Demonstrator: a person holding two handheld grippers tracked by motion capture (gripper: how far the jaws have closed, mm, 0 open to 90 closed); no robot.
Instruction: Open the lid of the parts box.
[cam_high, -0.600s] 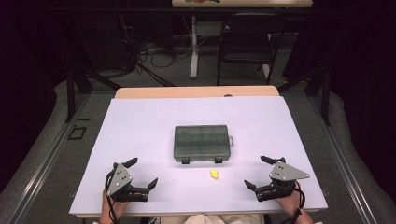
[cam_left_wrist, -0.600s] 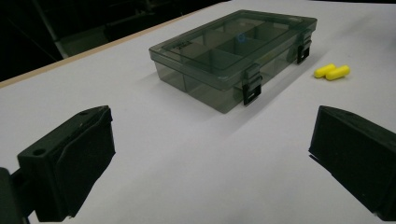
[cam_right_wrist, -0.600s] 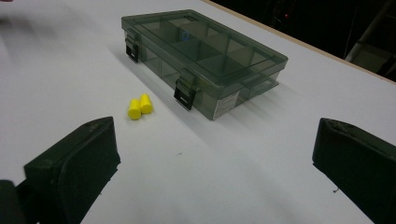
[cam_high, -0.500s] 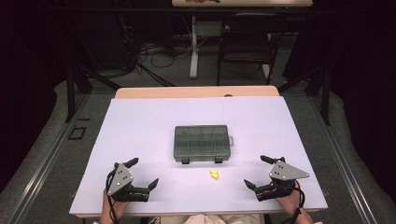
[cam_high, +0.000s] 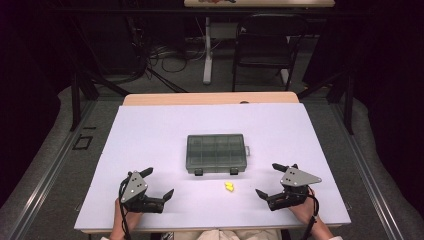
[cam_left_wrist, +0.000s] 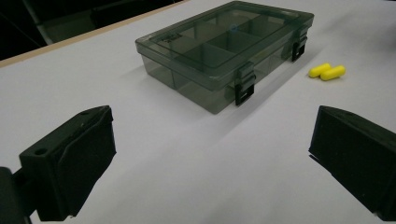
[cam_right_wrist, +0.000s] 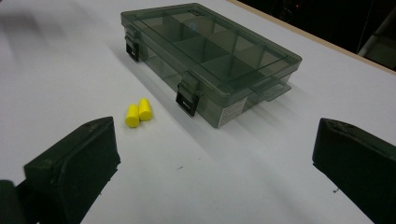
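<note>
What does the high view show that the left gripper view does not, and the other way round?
The high view shows both open grippers, the left gripper and the right gripper, the person's hands, and a chair beyond the table. The left gripper view shows close details: the two black latches shut on the box front and the dividers under the closed lid. Both show the grey plastic box and the two yellow earplugs lying beside it, untouched.

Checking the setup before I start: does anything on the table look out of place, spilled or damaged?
Only the two yellow earplugs, which lie loose on the white table just in front of the compartment box instead of inside it. The box sits square, lid shut, both latches down, no damage visible. Both grippers rest open near the front edge.
</note>
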